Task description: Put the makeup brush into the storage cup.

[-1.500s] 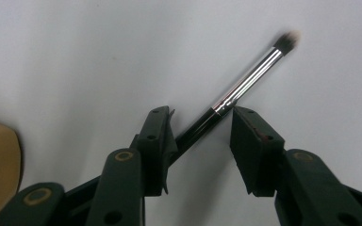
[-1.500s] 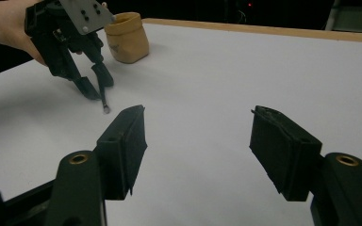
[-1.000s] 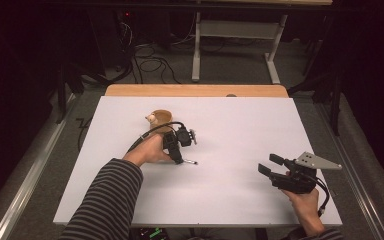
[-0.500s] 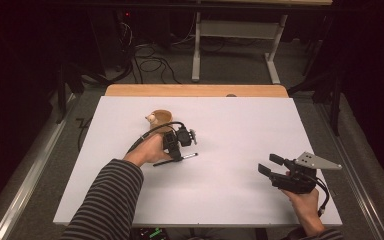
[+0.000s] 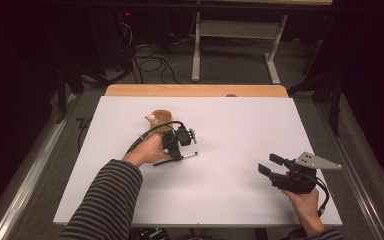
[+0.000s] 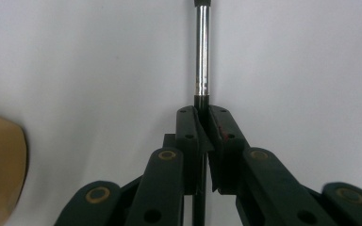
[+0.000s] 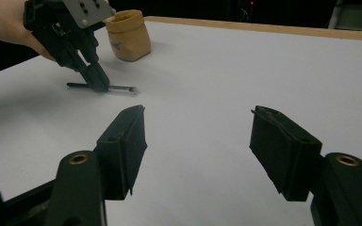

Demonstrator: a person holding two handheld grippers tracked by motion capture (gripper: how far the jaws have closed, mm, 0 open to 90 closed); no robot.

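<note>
A slim black and silver pen (image 5: 187, 156) lies flat on the white table (image 5: 240, 125), left of centre. My left gripper (image 5: 176, 156) points down on it, and its jaws are shut on the pen's dark end. In the left gripper view (image 6: 201, 113) the silver barrel (image 6: 202, 56) runs straight out from between the pads. The right gripper view shows that gripper (image 7: 96, 80) pinning the pen (image 7: 122, 88) to the table. My right gripper (image 5: 269, 165) hovers near the front right, open and holding nothing (image 7: 198, 136).
A small tan pouch (image 5: 159, 117) stands just behind the left hand, also seen as the tan pouch (image 7: 128, 35) at the far left. A wooden strip (image 5: 195, 90) edges the table's back. Cables and a desk frame (image 5: 196, 45) lie on the dark floor beyond.
The pen's length now shows on both sides of the left gripper's jaws, which was less plain a second ago. Neither hand has shifted.
</note>
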